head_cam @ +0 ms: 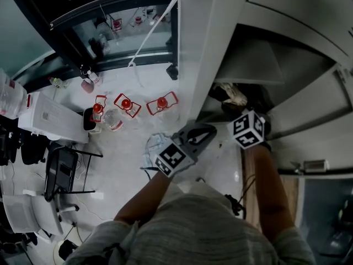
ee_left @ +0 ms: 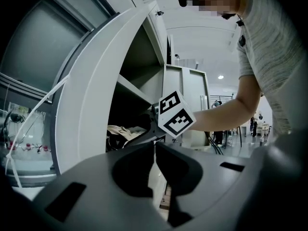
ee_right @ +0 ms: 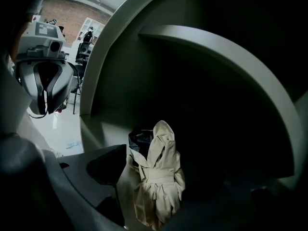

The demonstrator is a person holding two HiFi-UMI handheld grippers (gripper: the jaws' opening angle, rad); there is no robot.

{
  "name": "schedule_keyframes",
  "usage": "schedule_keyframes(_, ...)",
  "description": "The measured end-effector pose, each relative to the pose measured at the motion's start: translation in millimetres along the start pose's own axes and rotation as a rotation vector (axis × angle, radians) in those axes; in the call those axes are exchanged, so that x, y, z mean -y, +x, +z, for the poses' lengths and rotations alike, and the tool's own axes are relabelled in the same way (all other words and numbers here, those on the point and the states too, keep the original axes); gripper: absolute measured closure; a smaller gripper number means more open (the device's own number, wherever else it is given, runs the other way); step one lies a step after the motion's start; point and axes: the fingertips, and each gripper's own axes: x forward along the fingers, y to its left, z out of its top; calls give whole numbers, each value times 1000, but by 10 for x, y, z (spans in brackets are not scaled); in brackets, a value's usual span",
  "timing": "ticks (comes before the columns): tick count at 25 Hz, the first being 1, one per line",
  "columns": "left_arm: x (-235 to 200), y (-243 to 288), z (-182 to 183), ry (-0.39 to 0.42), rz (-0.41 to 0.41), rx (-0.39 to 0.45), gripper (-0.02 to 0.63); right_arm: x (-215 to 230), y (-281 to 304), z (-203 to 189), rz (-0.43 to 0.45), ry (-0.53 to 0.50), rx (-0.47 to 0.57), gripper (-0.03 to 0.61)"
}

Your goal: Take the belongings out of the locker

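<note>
The right hand-held gripper (ee_right: 155, 163) is wide open at a beige garment (ee_right: 161, 189) inside the locker (ee_right: 192, 57), while the left hand-held gripper (ee_left: 154, 153) is closed and empty.

Head view steeply down, both gripper views close, all sharing locker (head_cam: 251, 62)

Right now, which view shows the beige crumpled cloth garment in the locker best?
The right gripper view: the beige crumpled cloth garment lies large and close. The head view shows a small pale patch; the left gripper view, a thin strip.
</note>
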Motion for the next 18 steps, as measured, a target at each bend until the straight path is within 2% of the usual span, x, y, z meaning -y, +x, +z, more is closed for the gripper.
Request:
schedule_keyframes(7, -17, -10, -11, 4, 16, -8, 611, 5, 114, -14, 6, -50, -32, 255)
schedule_keyframes(18, -25, -8, -29, 2, 31, -12, 611, 47, 360, -60, 9, 4, -76, 255)
